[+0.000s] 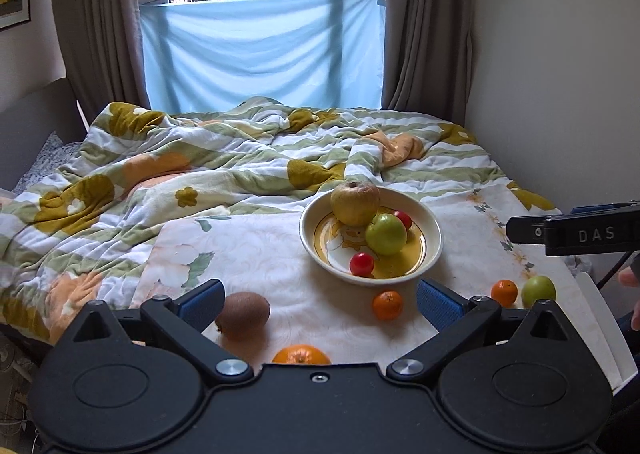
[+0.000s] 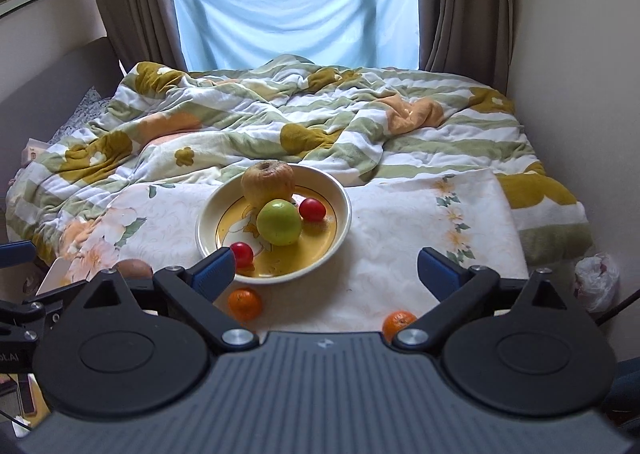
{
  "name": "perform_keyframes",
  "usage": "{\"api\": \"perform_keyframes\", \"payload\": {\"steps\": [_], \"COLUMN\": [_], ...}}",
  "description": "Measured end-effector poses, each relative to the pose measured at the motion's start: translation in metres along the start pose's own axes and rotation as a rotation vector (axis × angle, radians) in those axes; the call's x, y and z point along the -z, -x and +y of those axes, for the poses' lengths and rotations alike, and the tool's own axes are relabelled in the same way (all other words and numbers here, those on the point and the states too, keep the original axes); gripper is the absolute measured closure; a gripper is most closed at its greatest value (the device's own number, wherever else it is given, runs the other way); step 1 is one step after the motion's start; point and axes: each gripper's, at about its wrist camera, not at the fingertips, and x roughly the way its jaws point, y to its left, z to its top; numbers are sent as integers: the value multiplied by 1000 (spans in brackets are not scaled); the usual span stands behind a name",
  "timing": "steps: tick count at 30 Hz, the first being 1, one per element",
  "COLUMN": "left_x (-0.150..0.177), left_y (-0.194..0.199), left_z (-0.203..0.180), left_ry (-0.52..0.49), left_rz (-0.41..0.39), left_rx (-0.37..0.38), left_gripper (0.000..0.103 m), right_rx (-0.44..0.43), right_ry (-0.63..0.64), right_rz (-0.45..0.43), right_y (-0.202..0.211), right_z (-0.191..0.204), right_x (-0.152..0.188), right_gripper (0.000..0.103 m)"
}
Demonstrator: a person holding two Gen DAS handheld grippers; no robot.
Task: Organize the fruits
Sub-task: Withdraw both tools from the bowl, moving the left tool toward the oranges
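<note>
A cream and yellow bowl (image 1: 432,250) stands on a floral cloth (image 1: 260,250) on the bed. It holds a yellow-brown apple (image 1: 355,203), a green apple (image 1: 386,234) and two small red fruits (image 1: 361,264). Loose on the cloth lie a kiwi (image 1: 243,315), a small orange (image 1: 387,305), a bigger orange (image 1: 301,355), another small orange (image 1: 504,292) and a green fruit (image 1: 538,291). My left gripper (image 1: 320,304) is open and empty above the near cloth. My right gripper (image 2: 326,274) is open and empty, just in front of the bowl (image 2: 208,222).
A rumpled green, white and yellow quilt (image 1: 200,158) covers the bed behind the cloth. A wall runs along the right side. A white plastic bag (image 2: 596,280) lies at the bed's right edge. The right gripper's side (image 1: 576,232) shows at the right.
</note>
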Motion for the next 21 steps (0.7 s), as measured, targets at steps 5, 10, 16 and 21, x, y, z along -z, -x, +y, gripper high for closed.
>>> {"api": "perform_keyframes", "payload": {"steps": [5,10,16,21], "left_x": [17,34,53,65], "left_y": [14,16,0,-25], "left_z": [-1,3,8,12], "left_ry": [8,42,71,102], "left_rz": [2,20,43,56], "left_rx": [-34,-63,-92,-123], "left_gripper": [0,0,0,0], "right_rx": [-18,-47,-69,-112], "right_ry": [25,56,89,93], "right_rz": [-1,17,68,99], "right_y": [18,24,7,-18], "right_z": [-1,3,8,8], "right_x": [11,24,42,54], "right_gripper": [0,0,0,0]}}
